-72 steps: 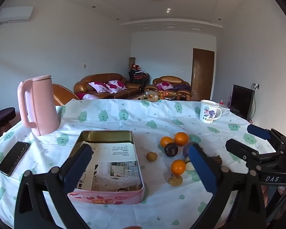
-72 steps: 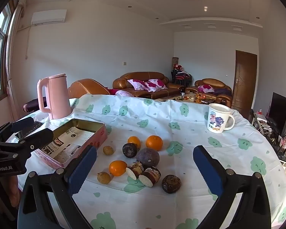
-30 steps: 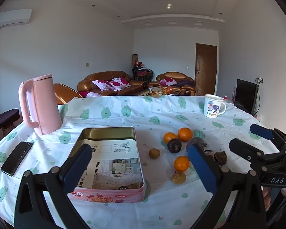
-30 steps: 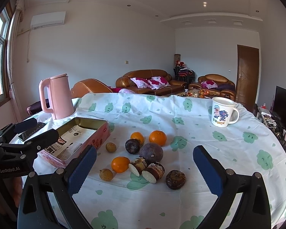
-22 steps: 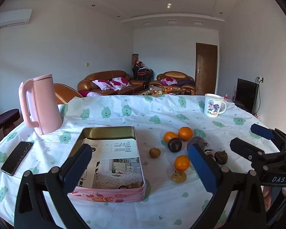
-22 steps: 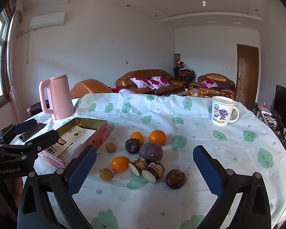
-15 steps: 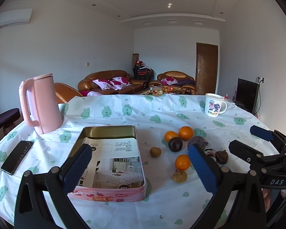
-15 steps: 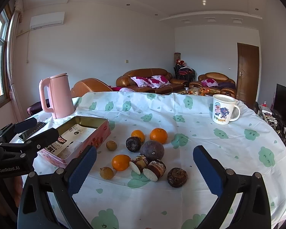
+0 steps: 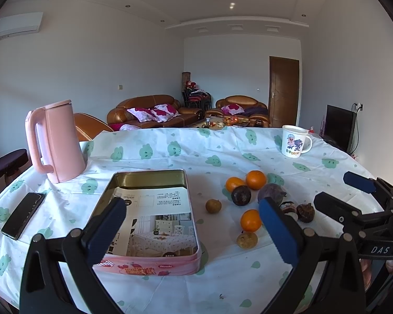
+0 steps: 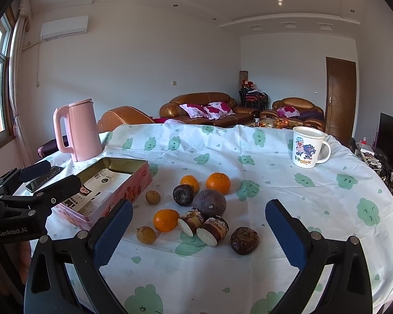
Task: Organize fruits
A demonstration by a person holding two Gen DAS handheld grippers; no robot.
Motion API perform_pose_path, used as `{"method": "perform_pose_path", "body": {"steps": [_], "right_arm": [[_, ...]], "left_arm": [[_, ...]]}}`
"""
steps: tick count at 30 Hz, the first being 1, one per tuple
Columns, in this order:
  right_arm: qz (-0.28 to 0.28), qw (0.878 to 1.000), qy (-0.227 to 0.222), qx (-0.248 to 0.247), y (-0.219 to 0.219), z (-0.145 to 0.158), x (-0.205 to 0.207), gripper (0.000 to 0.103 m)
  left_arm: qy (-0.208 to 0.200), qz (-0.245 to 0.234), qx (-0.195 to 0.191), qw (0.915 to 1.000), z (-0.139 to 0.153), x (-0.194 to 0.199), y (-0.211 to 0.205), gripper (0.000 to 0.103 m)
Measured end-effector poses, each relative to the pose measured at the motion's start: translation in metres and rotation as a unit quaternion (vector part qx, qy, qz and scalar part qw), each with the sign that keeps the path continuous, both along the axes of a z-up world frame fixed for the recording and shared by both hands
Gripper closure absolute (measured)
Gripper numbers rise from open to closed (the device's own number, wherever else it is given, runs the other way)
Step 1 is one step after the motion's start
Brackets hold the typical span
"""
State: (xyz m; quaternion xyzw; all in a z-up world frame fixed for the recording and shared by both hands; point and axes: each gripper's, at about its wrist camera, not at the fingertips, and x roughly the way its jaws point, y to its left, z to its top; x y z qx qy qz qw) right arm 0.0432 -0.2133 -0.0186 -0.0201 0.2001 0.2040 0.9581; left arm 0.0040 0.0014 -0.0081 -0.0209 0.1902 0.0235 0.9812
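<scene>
Several fruits lie loose on the tablecloth: three oranges, the nearest (image 10: 166, 219), a big purple fruit (image 10: 209, 203), a dark round one (image 10: 183, 195), two cut pieces (image 10: 212, 230), a wrinkled brown one (image 10: 244, 240) and small tan ones (image 10: 146, 234). An open pink tin (image 9: 154, 235) with a printed sheet inside sits left of them. My left gripper (image 9: 191, 230) hangs open before the tin and fruit. My right gripper (image 10: 196, 231) is open, low in front of the fruit pile, holding nothing.
A pink kettle (image 9: 55, 141) stands at the back left and a black phone (image 9: 23, 216) lies near the left table edge. A white cartoon mug (image 10: 307, 150) stands at the back right. Sofas and a brown door lie beyond the table.
Both views have edged slightly closer to the table and fruit. Nothing was picked up, and both grippers stay open.
</scene>
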Motion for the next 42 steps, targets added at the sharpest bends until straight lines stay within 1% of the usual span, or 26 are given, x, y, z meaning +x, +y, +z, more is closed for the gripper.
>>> {"method": "perform_pose_path", "body": {"steps": [7, 13, 16, 19, 21, 23, 24, 25, 27, 28, 31, 32, 33, 35, 36, 37, 38, 40, 42], "right_arm": [[-0.002, 1.0, 0.003, 0.001, -0.003, -0.003, 0.002, 0.001], [-0.001, 1.0, 0.006, -0.003, -0.006, -0.009, 0.005, 0.001], [-0.005, 1.0, 0.003, -0.018, -0.007, -0.016, 0.009, 0.001], [-0.008, 0.999, 0.01, -0.046, -0.007, -0.027, 0.02, 0.002], [0.0, 0.998, 0.027, -0.059, -0.007, -0.035, 0.031, 0.004], [0.013, 0.996, 0.048, -0.068, -0.006, -0.043, 0.042, 0.016], [0.018, 0.995, 0.058, -0.073, -0.005, -0.046, 0.047, 0.03], [0.023, 0.995, 0.067, -0.077, -0.004, -0.049, 0.051, 0.036], [0.033, 0.993, 0.078, -0.084, -0.002, -0.054, 0.057, 0.036], [0.032, 0.993, 0.072, -0.093, -0.001, -0.054, 0.057, 0.036], [0.05, 0.992, 0.081, -0.086, 0.0, -0.05, 0.06, 0.036], [0.051, 0.991, 0.079, -0.092, 0.003, -0.048, 0.061, 0.037], [0.05, 0.991, 0.072, -0.102, 0.005, -0.046, 0.062, 0.039], [0.06, 0.989, 0.06, -0.118, 0.011, -0.044, 0.062, 0.039], [0.068, 0.988, 0.064, -0.125, 0.014, -0.045, 0.063, 0.04], [0.071, 0.986, 0.072, -0.134, 0.018, -0.048, 0.066, 0.045], [0.074, 0.985, 0.077, -0.138, 0.019, -0.051, 0.068, 0.048], [0.075, 0.984, 0.092, -0.132, 0.018, -0.055, 0.072, 0.052], [0.074, 0.984, 0.101, -0.128, 0.017, -0.056, 0.074, 0.054]], "left_arm": [[0.004, -0.001, 0.004, 1.0, -0.005, 0.001, 0.001, 0.0], [0.01, -0.004, 0.008, 0.9999, -0.01, 0.005, -0.007, 0.0], [0.017, -0.01, 0.01, 0.9998, -0.019, 0.009, -0.01, 0.0], [0.026, -0.025, 0.012, 0.9993, -0.031, 0.014, -0.017, 0.001], [0.043, -0.038, 0.018, 0.9982, -0.038, 0.022, -0.027, 0.006], [0.054, -0.055, 0.02, 0.9968, -0.042, 0.027, -0.034, 0.013], [0.058, -0.06, 0.026, 0.9962, -0.044, 0.029, -0.038, 0.015], [0.063, -0.065, 0.032, 0.9954, -0.046, 0.032, -0.042, 0.018], [0.073, -0.076, 0.032, 0.9939, -0.05, 0.035, -0.047, 0.018], [0.076, -0.081, 0.032, 0.9932, -0.051, 0.036, -0.05, 0.019], [0.086, -0.095, 0.038, 0.991, -0.054, 0.04, -0.057, 0.029], [0.091, -0.101, 0.038, 0.99, -0.054, 0.042, -0.058, 0.034], [0.097, -0.105, 0.037, 0.989, -0.055, 0.045, -0.059, 0.036], [0.106, -0.115, 0.037, 0.987, -0.057, 0.049, -0.062, 0.046], [0.109, -0.119, 0.037, 0.9861, -0.058, 0.052, -0.064, 0.048], [0.116, -0.125, 0.037, 0.9847, -0.059, 0.054, -0.066, 0.051], [0.122, -0.133, 0.036, 0.9829, -0.061, 0.056, -0.067, 0.056], [0.135, -0.141, 0.034, 0.9802, -0.064, 0.06, -0.07, 0.058], [0.146, -0.144, 0.032, 0.9782, -0.067, 0.064, -0.071, 0.058]]}}
